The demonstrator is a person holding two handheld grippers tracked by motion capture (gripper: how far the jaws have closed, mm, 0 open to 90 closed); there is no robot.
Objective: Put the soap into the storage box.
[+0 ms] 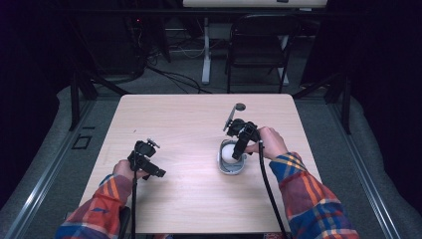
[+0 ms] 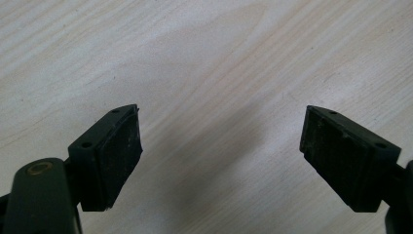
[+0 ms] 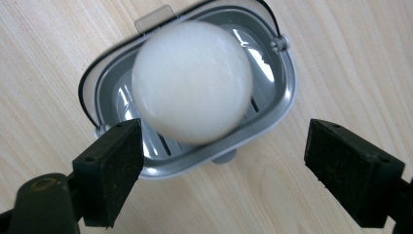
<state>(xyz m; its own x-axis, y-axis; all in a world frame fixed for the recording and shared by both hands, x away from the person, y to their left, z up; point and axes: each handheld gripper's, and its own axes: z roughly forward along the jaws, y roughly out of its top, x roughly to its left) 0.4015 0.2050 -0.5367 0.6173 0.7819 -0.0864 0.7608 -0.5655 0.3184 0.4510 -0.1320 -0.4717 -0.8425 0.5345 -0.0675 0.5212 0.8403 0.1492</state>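
Note:
A white, egg-like ball rests in a small grey plastic dish with a thin black wire handle, right of the table's middle. My right gripper hovers just above the dish, jaws open, one pad on each side of it and touching neither the ball nor the dish. In the high view it points down over the ball. My left gripper is open over bare wood, with nothing between its pads, near the table's front left.
The light wooden table has a small dark round disc near its far edge. A black folding chair and a white table leg stand beyond it. Cables trail from both grippers toward the front edge.

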